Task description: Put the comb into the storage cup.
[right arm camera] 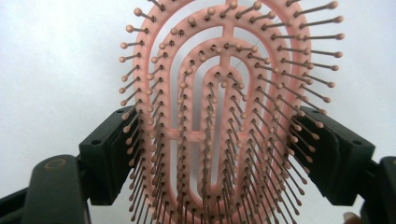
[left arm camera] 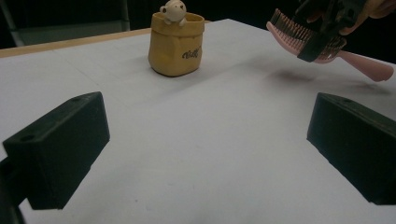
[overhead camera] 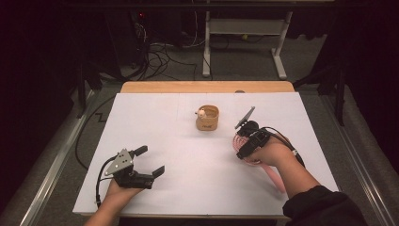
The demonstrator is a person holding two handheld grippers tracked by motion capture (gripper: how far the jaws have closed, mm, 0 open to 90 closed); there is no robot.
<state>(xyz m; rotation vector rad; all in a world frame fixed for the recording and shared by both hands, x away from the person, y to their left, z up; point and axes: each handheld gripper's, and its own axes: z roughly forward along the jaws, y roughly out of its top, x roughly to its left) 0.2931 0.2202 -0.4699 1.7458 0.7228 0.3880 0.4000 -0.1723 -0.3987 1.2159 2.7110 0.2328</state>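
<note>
The left gripper (overhead camera: pixel 149 162) rests wide apart and empty on the near table (overhead camera: pixel 188 197). Farther right, the right gripper (overhead camera: pixel 245 136) clamps the pink hairbrush (right arm camera: pixel 224 116) by its head, lifted off the surface (bristles offer poor purchase), so it may twist free before reaching the yellow pot (overhead camera: pixel 207 117) beyond.

My pink vented hairbrush (right arm camera: pixel 219 116) fills the frame's centre, bristles facing me. In the high view it sits right of centre, handle trailing toward lower right.
</note>
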